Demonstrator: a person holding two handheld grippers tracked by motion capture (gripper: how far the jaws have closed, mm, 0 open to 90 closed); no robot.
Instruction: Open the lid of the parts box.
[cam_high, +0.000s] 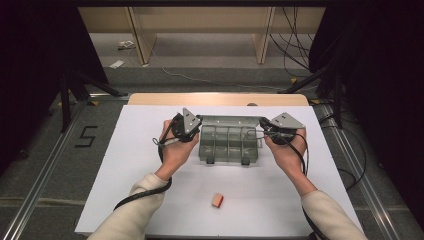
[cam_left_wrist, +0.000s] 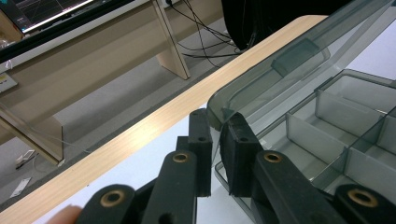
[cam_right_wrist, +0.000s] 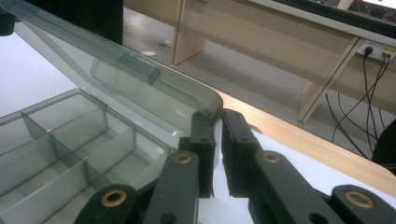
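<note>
White mat (cam_high: 150, 200) on wooden table (cam_high: 150, 98), grey floor (cam_high: 35, 165) with wooden benches (cam_high: 142, 37), both grippers (cam_high: 186, 131) (cam_high: 274, 131) clamping compartment box lid (cam_high: 230, 120) corners, small block (cam_high: 217, 200) nearby.

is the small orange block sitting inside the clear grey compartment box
No, the small orange block lies on the white table surface near the person's side, apart from the clear grey plastic compartment box.

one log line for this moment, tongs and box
left tongs: shut on lid corner | right tongs: shut on lid corner | box: open | block: untouched
</note>
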